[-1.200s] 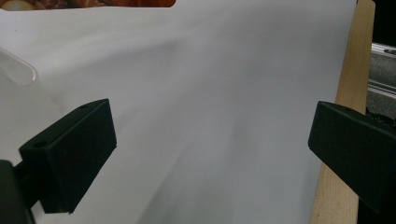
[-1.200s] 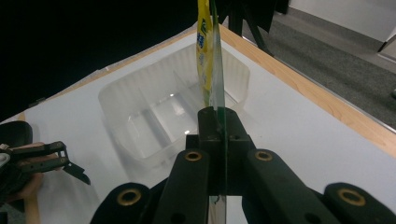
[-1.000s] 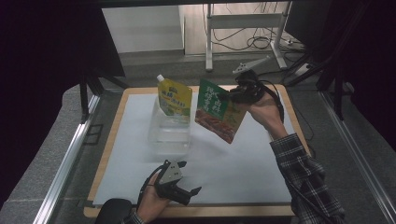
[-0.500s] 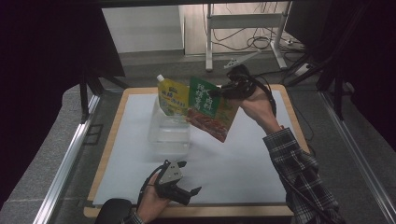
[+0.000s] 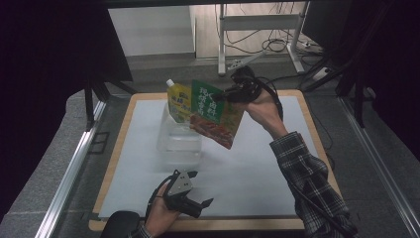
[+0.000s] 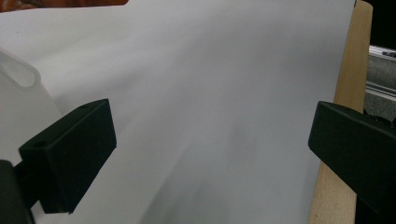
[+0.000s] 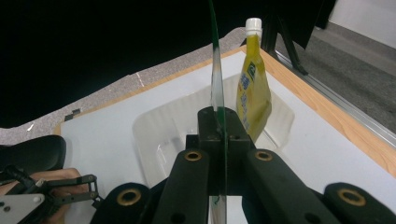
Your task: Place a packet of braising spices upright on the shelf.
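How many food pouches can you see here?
2. A yellow pouch stands in the clear bin. A green pouch hangs above the bin's right side, pinched in the right gripper. None seems hidden.

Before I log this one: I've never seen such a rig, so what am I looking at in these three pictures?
A person works at a white-topped wooden table with a hand-held two-jaw gripper in each hand. One picture looks down from above; the other two come from cameras riding on the grippers. The right gripper is clamped on a flat green and red food pouch, held in the air over a clear plastic tub. A yellow spouted pouch stands in that tub. The left gripper, jaws open and empty, waits near the table's front edge.
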A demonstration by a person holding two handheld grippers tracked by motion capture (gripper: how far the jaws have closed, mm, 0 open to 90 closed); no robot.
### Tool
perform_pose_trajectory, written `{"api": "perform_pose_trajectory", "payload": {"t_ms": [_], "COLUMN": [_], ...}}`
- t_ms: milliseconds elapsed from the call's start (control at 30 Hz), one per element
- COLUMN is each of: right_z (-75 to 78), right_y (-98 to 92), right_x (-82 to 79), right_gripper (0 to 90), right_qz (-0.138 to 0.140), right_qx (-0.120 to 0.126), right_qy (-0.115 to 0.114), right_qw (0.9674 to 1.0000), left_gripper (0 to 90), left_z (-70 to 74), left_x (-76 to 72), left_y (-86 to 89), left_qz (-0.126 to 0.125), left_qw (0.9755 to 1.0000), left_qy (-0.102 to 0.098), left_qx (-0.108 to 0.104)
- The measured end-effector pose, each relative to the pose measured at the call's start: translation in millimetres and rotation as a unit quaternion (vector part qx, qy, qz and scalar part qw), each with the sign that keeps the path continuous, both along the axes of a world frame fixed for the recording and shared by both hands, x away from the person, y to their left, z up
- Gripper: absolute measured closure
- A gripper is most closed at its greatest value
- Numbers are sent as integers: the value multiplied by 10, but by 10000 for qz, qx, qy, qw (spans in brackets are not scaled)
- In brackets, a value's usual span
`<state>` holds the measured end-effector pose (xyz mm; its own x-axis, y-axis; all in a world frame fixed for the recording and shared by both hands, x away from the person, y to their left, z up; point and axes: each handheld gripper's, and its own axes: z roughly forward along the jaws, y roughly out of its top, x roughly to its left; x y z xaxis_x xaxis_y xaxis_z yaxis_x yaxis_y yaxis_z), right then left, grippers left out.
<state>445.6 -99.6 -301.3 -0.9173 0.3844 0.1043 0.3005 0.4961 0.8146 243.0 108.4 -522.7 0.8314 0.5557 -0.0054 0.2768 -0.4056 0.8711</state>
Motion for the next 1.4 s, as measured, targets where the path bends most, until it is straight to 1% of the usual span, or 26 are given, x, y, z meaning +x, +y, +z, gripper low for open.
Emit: {"api": "perform_pose_trajectory", "payload": {"t_ms": [200, 267, 367, 500, 567, 600, 633, 833, 900, 933, 1133, 1167, 1267, 1333, 1400], "right_z": [10, 13, 12, 8, 6, 1, 1, -13, -20, -20, -40, -53, -70, -110, -128], "right_y": [108, 177, 222, 340, 365, 417, 417, 561, 631, 631, 768, 819, 865, 950, 997], "right_x": [33, 51, 67, 116, 126, 145, 145, 204, 227, 227, 268, 282, 293, 320, 333], "right_gripper": [891, 891, 891, 891, 891, 891, 891, 891, 891, 891, 891, 891, 891, 891, 891], "right_qz": [80, 108, 124, 188, 201, 203, 203, 239, 258, 258, 330, 341, 350, 402, 423], "right_qx": [14, 22, 34, 28, 31, 33, 33, 76, 62, 62, 46, 38, 10, -57, -24], "right_qy": [-54, -109, -120, -165, -158, -158, -158, -161, -164, -164, -163, -154, -158, -170, -131], "right_qw": [10000, 9999, 9998, 9997, 9997, 9997, 9997, 9996, 9995, 9995, 9993, 9993, 9993, 9990, 9990], "left_gripper": [6, 6, 6, 5, 5, 5, 5, 5, 5, 5, 5, 5, 5, 5, 5], "left_z": [5, 6, 9, 11, 11, 11, 10, 12, 12, 12, 13, 13, 13, 14, 14], "left_x": [0, -1, -5, -11, -13, -14, -14, -16, -18, -19, -27, -28, -31, -32, -32], "left_y": [8, 9, 9, 4, 0, 0, -2, -1, -3, -5, -13, -14, -17, -19, -20], "left_qz": [5, 3, -24, -57, -68, -73, -72, -94, -106, -111, -150, -155, -163, -173, -180], "left_qw": [10000, 10000, 10000, 10000, 10000, 10000, 10000, 9999, 9999, 9999, 9999, 9999, 9998, 9998, 9998], "left_qy": [-8, -9, -10, -15, -17, -18, -21, -24, -26, -33, -50, -48, -50, -59, -59], "left_qx": [-16, -22, -41, -64, -66, -65, -65, -62, -69, -68, -50, -54, -63, -47, -45]}}
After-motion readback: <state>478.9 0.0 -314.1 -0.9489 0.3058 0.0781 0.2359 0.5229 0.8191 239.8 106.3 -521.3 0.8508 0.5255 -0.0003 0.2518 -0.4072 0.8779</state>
